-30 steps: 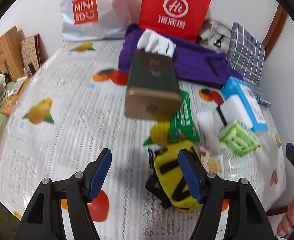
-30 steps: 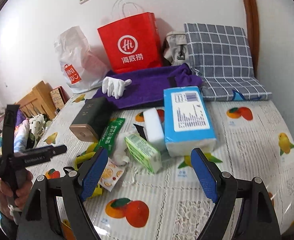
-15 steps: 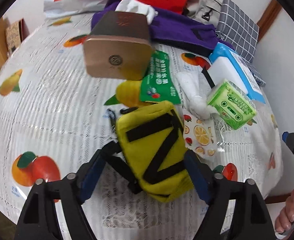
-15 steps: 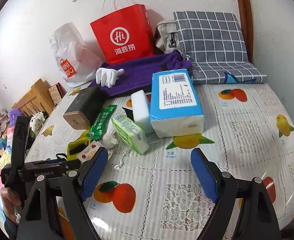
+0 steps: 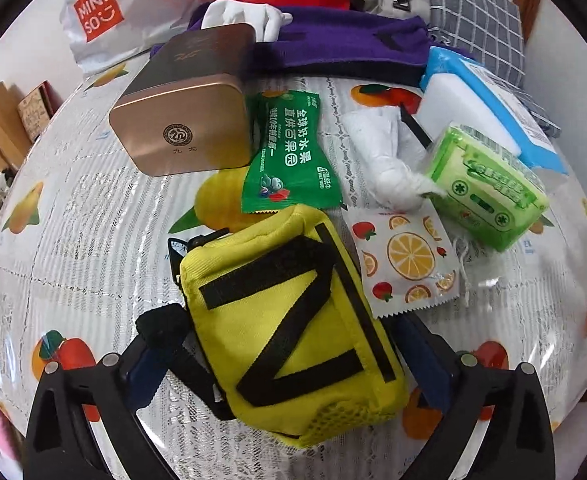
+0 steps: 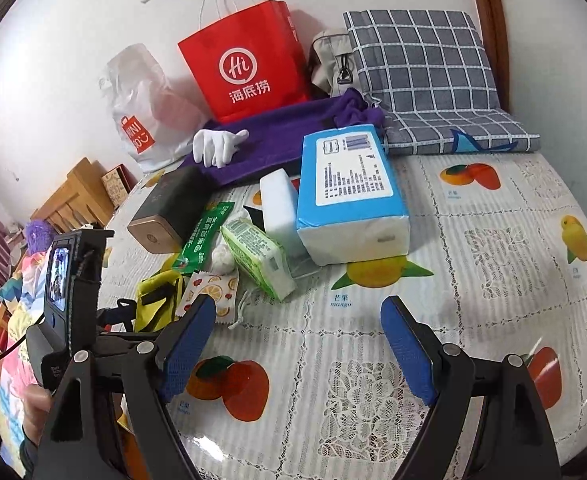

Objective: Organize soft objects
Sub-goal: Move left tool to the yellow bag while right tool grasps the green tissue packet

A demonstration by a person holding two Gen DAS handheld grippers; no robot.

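- On the worktop (image 6: 493,248), covered by a white lace-pattern cloth printed with fruit under clear plastic, the clutter sat toward the far left, against a white wall.
- At the back stood one red paper bag (image 6: 249,60), one white plastic shopping bag (image 6: 141,112), one grey checked cushion (image 6: 425,68) and one beige bag (image 6: 329,60), mostly hidden between the red bag and the cushion.
- One purple cloth (image 6: 277,132) lay in front of them, with one white glove (image 6: 217,146) on it.
- Nearer lay one blue tissue pack (image 6: 349,192), one white block (image 6: 279,208), one green tissue pack (image 6: 259,258), one dark tin with a copper end (image 5: 181,124), one green wipe sachet (image 5: 289,160), one fruit-print sachet (image 5: 407,258) and one white bundle (image 5: 389,164), its nature hard to make out.
- The yellow pouch (image 5: 293,328) with black straps lay at the near edge of the pile, between the fingers of the left claw (image 5: 289,364); its jaws had just been opening and stood wide, pads not seen pressing on it, the fingertips partly hidden behind the pouch.
- The right claw (image 6: 297,344) hovered wide over bare cloth, holding nothing.
- Wooden furniture at the left edge was cut off and distorted.
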